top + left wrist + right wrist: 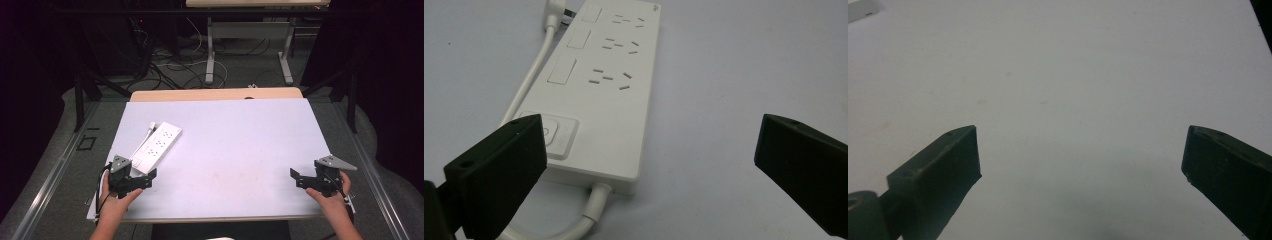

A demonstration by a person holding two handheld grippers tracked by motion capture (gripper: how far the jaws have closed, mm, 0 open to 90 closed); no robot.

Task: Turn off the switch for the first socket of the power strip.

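High view: white power strip (157, 145) lies diagonal on the left part of the desk (240, 150), near end toward the person, cord (149, 131) running along its left side. Left gripper (145, 179) sits just short of that near end, low and aimed at it, prob. so the fingers can take the strip across its width w/o reaching far. In the left gripper view the strip's switch end (555, 137) is right ahead, cord exiting at the bottom and looping past the left finger (499, 175); fingers spread wide, nothing between them, not touching the strip yet. Right gripper (298, 178) rests well apart at the desk's right near corner, likely parked out of the way. Right gripper view: its fingers (938, 175) also spread, bare desk surface ahead, holding nothing. Judged next move: left closes in over the strip's end, minding the cord loop.
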